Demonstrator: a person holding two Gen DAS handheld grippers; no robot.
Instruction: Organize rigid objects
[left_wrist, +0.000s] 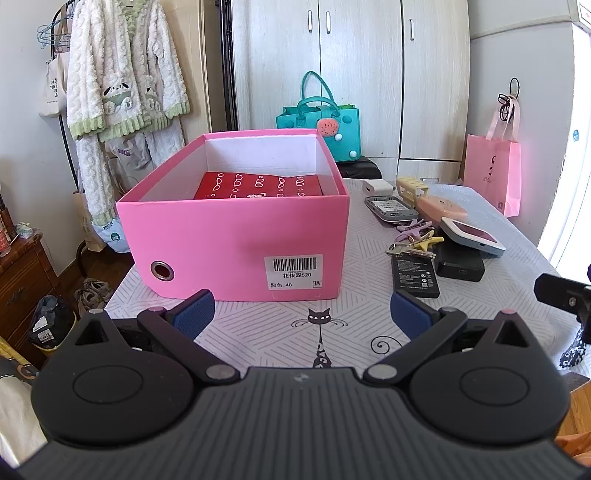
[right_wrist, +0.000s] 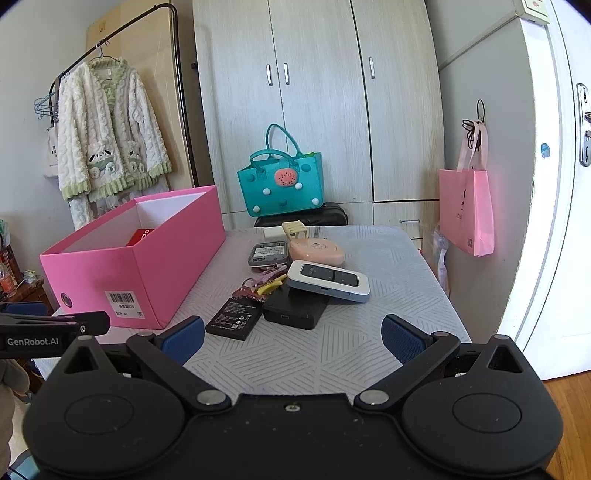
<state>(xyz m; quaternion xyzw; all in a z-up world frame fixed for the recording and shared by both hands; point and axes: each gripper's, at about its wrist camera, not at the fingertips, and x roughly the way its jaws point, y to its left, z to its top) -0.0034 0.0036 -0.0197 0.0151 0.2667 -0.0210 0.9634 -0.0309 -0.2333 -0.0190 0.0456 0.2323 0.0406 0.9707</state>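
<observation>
- Black and flat, the loose battery (right_wrist: 234, 318) lies just ahead of the right gripper (right_wrist: 291, 341) and a little to its left, one corner touching the black power bank (right_wrist: 295, 310); so thin a slab could skid on the cloth if the pads come down on it unevenly.
- The white pocket router (right_wrist: 328, 285) rests tilted on top of that power bank, farther ahead of the right gripper. Pull the bank first and I'd expect the router to slide off toward the table edge.
- A bunch of keys (right_wrist: 264, 285) sits tangled against the battery and bank; a finger could snag the ring and drag its neighbours along.
- Beyond them lie a grey router (right_wrist: 267, 254) with its back off and a peach round case (right_wrist: 317, 251), touching one another, so nudging one may shift the other.
- The pink box (left_wrist: 236, 236) stands straight ahead of the left gripper (left_wrist: 301, 314), near, with a red packet (left_wrist: 258, 186) already inside. Its walls are tall; a low carry could clip the rim and push the box toward the far-left table edge.
- Both grippers are spread wide and carry nothing, the left one hovering over the cat-print tablecloth (left_wrist: 317, 332).
- The two tools sit close side by side, so crossing paths toward the box risks a knock.
</observation>
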